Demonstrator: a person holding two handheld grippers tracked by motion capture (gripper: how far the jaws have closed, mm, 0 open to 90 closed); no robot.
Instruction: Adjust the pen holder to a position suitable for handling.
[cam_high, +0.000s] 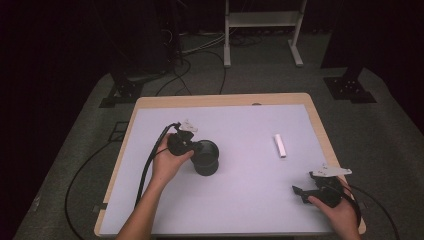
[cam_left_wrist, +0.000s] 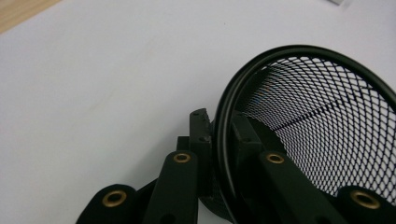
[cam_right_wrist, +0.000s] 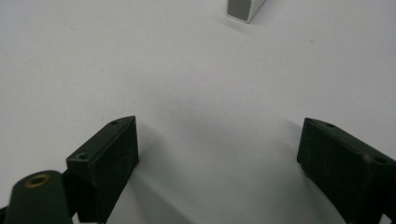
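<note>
Two grippers on the tabletop (cam_high: 150, 220): the left gripper (cam_high: 192, 146) pinches the rim of the black mesh cup (cam_high: 207, 158), left of centre, while the right gripper (cam_high: 306, 186) rests wide open near the right edge.

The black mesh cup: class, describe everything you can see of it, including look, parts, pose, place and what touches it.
The black mesh cup is a round container of what looks like wire mesh, with a solid rounded rim around its open top. It stands on the pale mat, left of the middle, and appears empty. The left gripper is shut on its rim, one jaw outside the wall and one inside. Nothing else touches it.
</note>
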